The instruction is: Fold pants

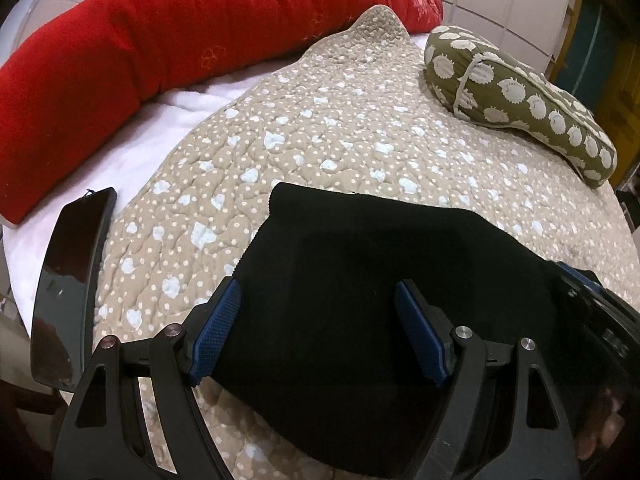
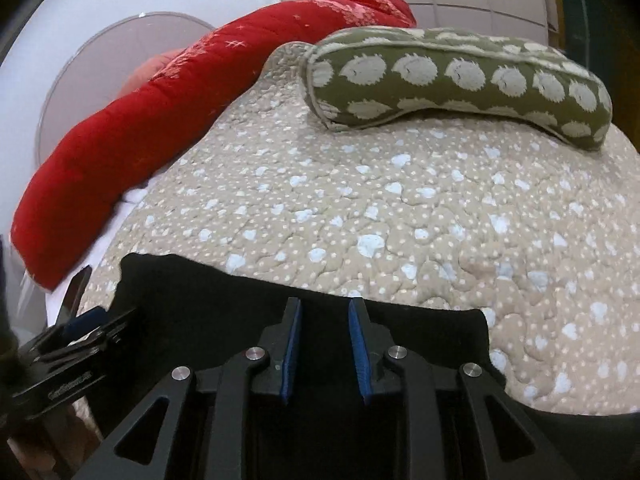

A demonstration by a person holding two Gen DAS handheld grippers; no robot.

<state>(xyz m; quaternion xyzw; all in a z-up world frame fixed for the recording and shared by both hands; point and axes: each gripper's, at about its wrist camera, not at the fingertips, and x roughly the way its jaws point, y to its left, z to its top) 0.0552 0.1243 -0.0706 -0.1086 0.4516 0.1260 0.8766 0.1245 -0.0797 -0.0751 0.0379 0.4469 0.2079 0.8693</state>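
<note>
Black pants lie in a folded slab on a quilted beige bedspread, directly under and ahead of both tongs, their long axis running crosswise from one tool to the other.

Far to the left of the left gripper a dark phone rests on a white sheet, with a red quilt roll beyond it. The left gripper has its blue pads spread wide apart and holds nothing; the pants' left edge sits just by its left pad, and the cloth fills the gap between the fingers. It is pitched down toward the fabric, low over it; contact cannot be told.

The right gripper, further right along the same slab, has its pads partly closed with a gap between them, and no cloth is visibly pinched. The pants' far edge runs just ahead of its tips. Both tongs look about equally near the cloth. Ahead and to the right lies an olive patterned pillow, well apart from the pants.
</note>
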